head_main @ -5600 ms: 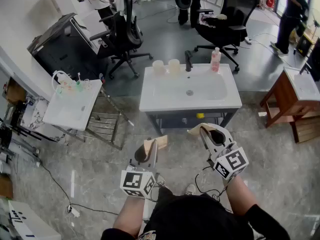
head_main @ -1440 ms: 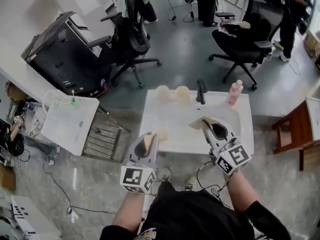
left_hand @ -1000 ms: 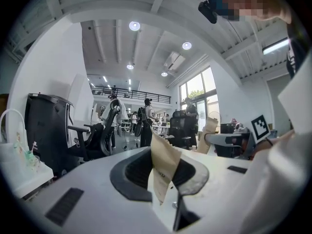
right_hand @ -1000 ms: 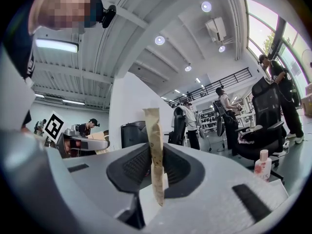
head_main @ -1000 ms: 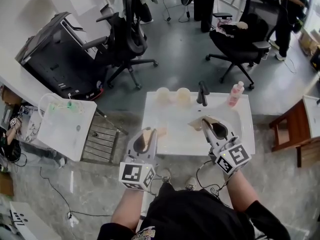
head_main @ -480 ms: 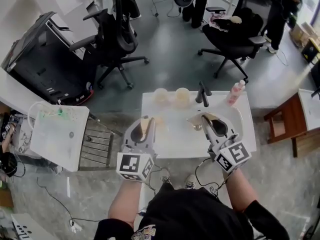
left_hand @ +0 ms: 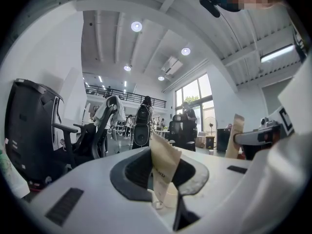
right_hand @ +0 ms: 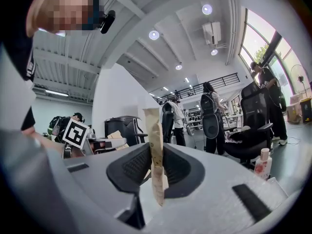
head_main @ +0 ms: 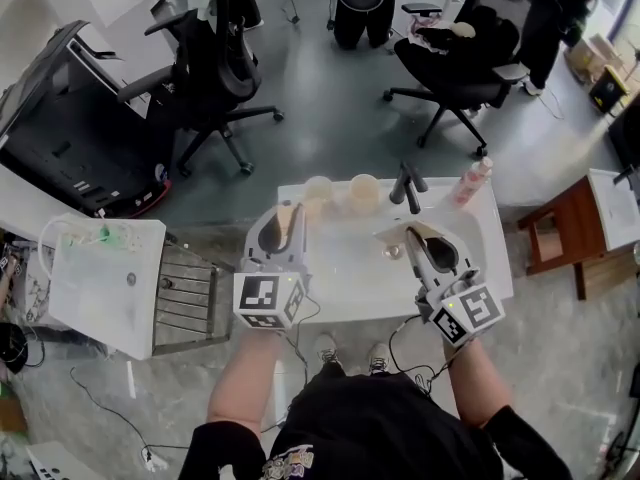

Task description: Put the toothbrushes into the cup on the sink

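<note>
Each gripper holds a toothbrush in a tan paper wrapper, standing up between its jaws. My left gripper (head_main: 283, 230) is shut on one wrapped toothbrush (head_main: 290, 220) over the left part of the white sink (head_main: 340, 303), just short of two pale cups (head_main: 318, 190) (head_main: 364, 190) at the back rim. In the left gripper view that wrapper (left_hand: 162, 164) leans right in the left gripper (left_hand: 161, 182). My right gripper (head_main: 422, 244) is shut on the other wrapped toothbrush (head_main: 400, 234) over the basin's right side. The right gripper view shows this wrapper (right_hand: 154, 145) upright in the right gripper (right_hand: 155, 172).
A black faucet (head_main: 408, 186) and a pink soap bottle (head_main: 470, 182) stand on the sink's back edge. A second white basin (head_main: 95, 283) on a metal rack (head_main: 190, 293) is at the left, a wooden stand (head_main: 560, 238) at the right. Office chairs (head_main: 215, 63) are behind.
The sink has come closer as the person stepped up to it. Both grippers, holding their wrapped toothbrushes, now hang over it; the left one has moved forward toward the cups.
</note>
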`<state>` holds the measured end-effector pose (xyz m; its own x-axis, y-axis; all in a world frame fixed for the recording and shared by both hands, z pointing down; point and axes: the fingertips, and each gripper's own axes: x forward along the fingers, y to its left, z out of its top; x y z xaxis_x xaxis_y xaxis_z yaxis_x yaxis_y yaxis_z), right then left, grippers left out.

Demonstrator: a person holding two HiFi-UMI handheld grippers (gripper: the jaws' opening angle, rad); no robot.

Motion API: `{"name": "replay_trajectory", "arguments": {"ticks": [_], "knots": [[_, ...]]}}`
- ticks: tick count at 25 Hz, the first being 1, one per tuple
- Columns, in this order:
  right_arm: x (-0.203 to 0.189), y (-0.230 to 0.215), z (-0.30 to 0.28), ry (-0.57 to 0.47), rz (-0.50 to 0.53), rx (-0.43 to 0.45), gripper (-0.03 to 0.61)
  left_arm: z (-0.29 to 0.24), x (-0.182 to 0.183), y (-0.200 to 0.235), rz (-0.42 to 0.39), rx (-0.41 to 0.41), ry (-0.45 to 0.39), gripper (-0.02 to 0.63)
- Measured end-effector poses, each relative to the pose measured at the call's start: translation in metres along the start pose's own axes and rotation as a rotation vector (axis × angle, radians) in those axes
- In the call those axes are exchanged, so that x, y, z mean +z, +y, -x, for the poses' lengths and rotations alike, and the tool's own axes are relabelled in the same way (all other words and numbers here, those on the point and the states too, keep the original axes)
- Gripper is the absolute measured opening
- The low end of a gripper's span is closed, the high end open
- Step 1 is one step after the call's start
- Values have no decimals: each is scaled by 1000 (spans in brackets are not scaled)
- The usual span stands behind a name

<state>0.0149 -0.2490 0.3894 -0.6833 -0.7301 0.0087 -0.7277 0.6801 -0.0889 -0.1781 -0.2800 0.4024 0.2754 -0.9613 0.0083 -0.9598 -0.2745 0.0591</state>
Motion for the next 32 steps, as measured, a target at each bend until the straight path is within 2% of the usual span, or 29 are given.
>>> {"name": "replay_trajectory", "arguments": {"ticks": [12, 28, 32], "knots": [[-13, -8, -12, 21, -11, -80, 74, -61, -45, 30, 16, -37, 20, 67], [-29, -21, 2, 65, -15, -153, 74, -106, -131, 47, 24, -18, 192, 67], [-29, -19, -1, 66, -17, -146, 74, -107, -133, 45, 10, -31, 210, 129]]}}
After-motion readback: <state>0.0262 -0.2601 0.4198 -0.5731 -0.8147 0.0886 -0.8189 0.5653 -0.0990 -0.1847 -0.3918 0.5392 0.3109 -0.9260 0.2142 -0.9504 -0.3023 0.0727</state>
